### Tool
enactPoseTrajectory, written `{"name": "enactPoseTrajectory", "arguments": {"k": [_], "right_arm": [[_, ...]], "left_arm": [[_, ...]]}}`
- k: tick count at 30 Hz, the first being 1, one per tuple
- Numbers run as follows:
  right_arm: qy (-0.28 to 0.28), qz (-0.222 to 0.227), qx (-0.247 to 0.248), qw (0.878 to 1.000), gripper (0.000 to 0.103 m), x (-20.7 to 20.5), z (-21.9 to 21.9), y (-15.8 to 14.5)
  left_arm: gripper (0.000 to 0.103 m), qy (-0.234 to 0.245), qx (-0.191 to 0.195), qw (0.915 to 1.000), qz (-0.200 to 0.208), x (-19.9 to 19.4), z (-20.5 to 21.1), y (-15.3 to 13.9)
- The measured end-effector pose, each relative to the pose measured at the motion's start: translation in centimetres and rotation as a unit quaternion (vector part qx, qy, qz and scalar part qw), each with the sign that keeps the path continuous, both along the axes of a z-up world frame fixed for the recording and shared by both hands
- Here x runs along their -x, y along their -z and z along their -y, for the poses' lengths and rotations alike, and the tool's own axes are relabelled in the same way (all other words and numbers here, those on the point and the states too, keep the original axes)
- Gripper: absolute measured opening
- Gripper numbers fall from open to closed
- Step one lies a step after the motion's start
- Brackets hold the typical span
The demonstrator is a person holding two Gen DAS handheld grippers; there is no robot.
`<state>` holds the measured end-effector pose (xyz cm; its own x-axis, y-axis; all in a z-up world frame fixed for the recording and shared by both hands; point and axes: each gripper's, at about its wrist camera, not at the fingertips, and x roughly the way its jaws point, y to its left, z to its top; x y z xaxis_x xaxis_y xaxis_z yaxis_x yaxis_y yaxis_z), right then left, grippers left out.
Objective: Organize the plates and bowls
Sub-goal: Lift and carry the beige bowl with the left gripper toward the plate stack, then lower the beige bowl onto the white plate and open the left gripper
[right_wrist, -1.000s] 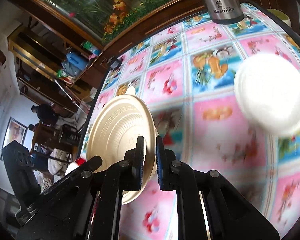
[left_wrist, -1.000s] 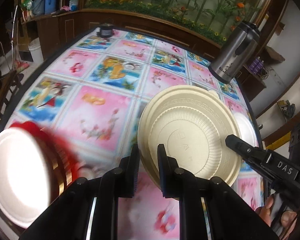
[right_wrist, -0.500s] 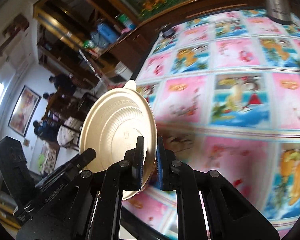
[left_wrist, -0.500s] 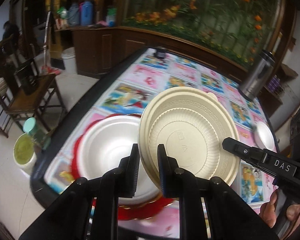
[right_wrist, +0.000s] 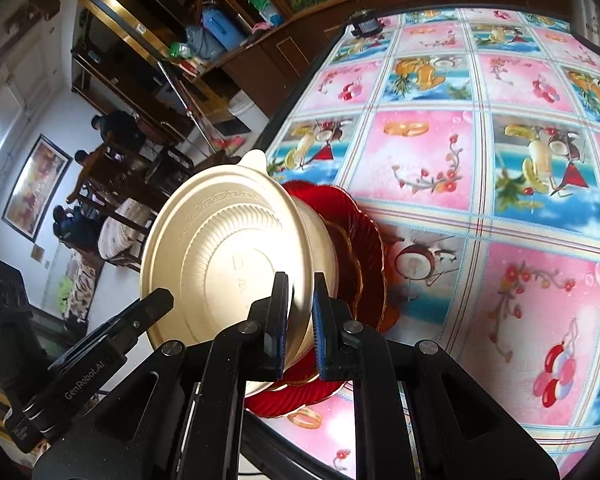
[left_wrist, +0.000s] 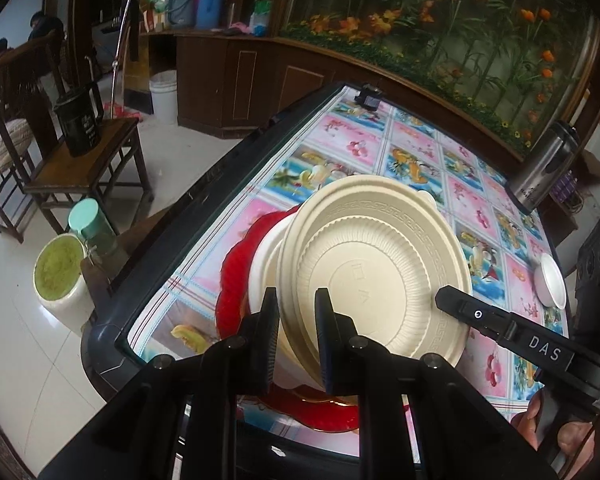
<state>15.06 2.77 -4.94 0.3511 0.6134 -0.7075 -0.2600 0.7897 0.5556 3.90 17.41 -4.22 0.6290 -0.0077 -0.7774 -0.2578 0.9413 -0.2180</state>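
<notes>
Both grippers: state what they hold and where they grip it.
Left gripper and right gripper both pinch the rim of one beige bowl, on opposite sides.

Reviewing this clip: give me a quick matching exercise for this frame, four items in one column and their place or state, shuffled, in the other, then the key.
Items:
1. beige bowl
2. red plate
3. small white dish
4. steel thermos

Places or states:
A. standing at the table's far edge
B. lying alone on the tablecloth, off to the right
C. gripped at its rim by both the left gripper and right gripper
D. at the bottom of the stack near the table's corner

Pairs: 1-C, 2-D, 3-B, 4-A
</notes>
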Motion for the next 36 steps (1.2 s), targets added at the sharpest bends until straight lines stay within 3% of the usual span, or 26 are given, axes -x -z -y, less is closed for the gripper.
{"name": "enactPoseTrajectory", "arguments": {"k": [16,18,21,23,25,27,31,36], "right_arm": [[-0.003,0.032,0.052,0.998,0.012,0.9,-2.4,0.3],[-0.004,0.04,0.064,0.997,0.013,1.1,-2.7,0.2],[-0.005,0.045,0.071,0.996,0.013,1.3,-2.9,0.1],[-0.011,0.04,0.067,0.997,0.015,1.3,-3.0,0.1],[-0.01,0.041,0.067,0.997,0.017,1.4,-2.8,-0.1],[-0.005,0.049,0.07,0.996,0.02,1.7,-2.4,-0.5],[0.011,0.071,0.035,0.997,0.043,2.0,-0.4,-1.9],[0.018,0.082,0.009,0.996,0.046,2.1,0.9,-2.7]], "left_arm": [[0.017,-0.011,-0.052,0.9986,-0.007,0.4,-0.4,0.5],[0.022,-0.018,-0.066,0.9977,-0.006,0.5,-0.6,0.3],[0.037,-0.024,-0.076,0.9968,-0.001,0.8,-0.9,0.0],[0.052,-0.036,-0.082,0.996,0.004,1.2,-1.3,-0.3],[0.057,-0.046,-0.087,0.995,0.013,1.6,-1.7,-0.8],[0.061,-0.057,-0.095,0.9937,0.018,1.9,-2.1,-1.3],[0.066,-0.079,-0.097,0.9915,0.036,2.6,-2.9,-2.3],[0.068,-0.087,-0.096,0.9902,0.051,3.0,-2.7,-3.2]]}}
